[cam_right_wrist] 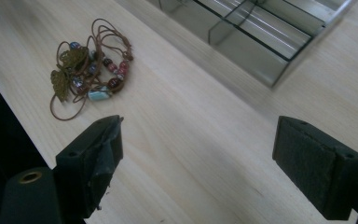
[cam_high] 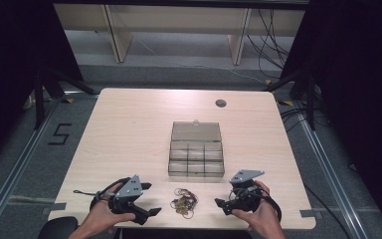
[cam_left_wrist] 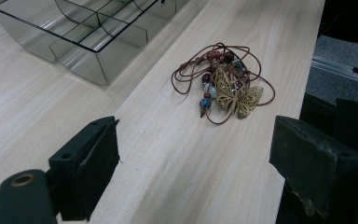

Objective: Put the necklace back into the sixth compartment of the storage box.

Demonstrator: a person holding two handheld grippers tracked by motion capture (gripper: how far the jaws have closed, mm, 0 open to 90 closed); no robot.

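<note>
A brown cord necklace (cam_high: 184, 201) with coloured beads and a brass butterfly pendant (cam_left_wrist: 236, 94) lies bunched near the table's front edge. Behind it stands a clear compartment box (cam_high: 196, 158) with its lid (cam_high: 196, 131) folded back. My left gripper (cam_high: 148, 199) rests to the left of the necklace, open and empty, its pads (cam_left_wrist: 91, 165) spread wide. Right of the necklace is my right gripper (cam_high: 223, 203), also open, pointing toward it. The necklace (cam_right_wrist: 86, 69) lies off to the far left in the right gripper view, the box (cam_right_wrist: 256, 28) ahead.
The light wooden table (cam_high: 129, 129) has a round cable hole (cam_high: 221, 103) at the back right. Its front edge runs just below the necklace. Dark stands and cables flank the table on the floor.
</note>
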